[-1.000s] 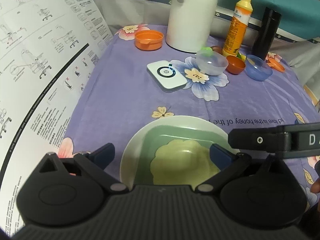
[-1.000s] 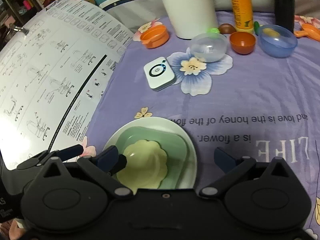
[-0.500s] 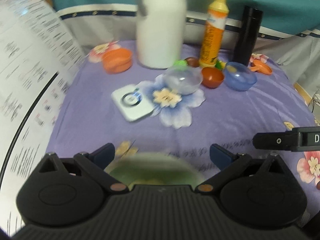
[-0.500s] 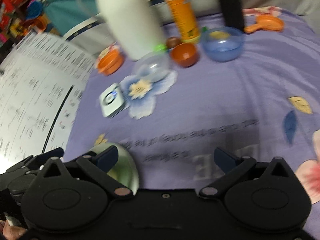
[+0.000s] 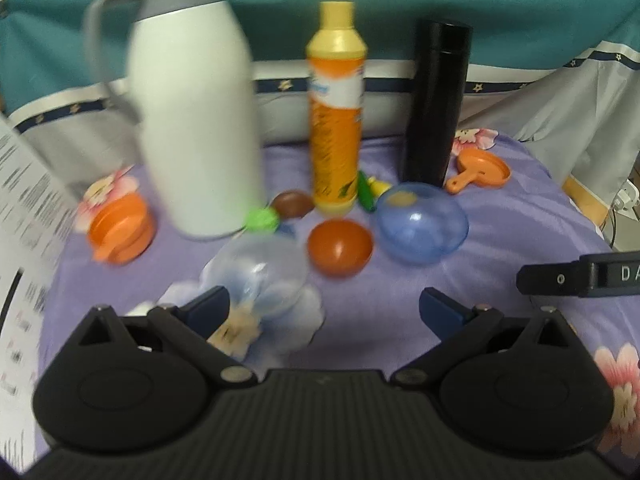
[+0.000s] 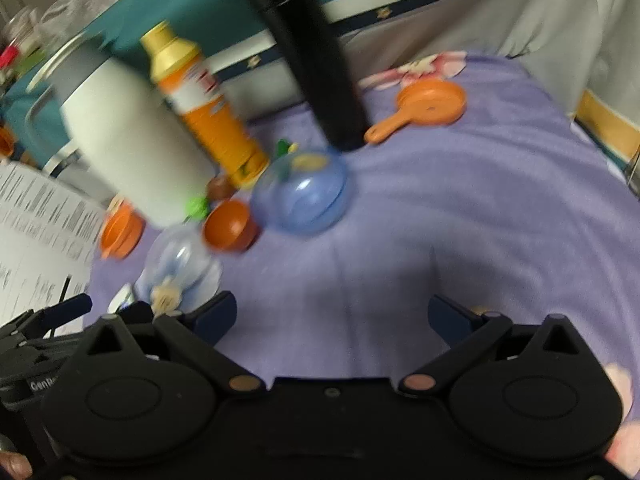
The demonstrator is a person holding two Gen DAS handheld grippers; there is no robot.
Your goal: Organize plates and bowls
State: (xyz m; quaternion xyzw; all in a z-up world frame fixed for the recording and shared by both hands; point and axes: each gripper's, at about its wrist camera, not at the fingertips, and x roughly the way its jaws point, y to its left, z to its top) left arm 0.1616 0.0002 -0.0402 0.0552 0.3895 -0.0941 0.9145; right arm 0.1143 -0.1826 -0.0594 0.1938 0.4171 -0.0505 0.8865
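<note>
Both views are blurred. My left tongs (image 5: pixel 326 310) stand wide apart, holding nothing; my right tongs (image 6: pixel 332 318) likewise. On the purple surface (image 6: pixel 460 220) ahead, the clear bowl (image 5: pixel 256 270), orange bowl (image 5: pixel 340 246) and blue bowl (image 5: pixel 422 222) sit close together.

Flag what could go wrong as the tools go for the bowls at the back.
1. The clear bowl, red bowl and blue bowl sit bunched in front of the tall white jug, orange bottle and black flask; a reach could tip one.
2. Both views are motion-blurred, so aiming may be off.
3. Left tool and right tool are open and side by side; they might collide.
</note>
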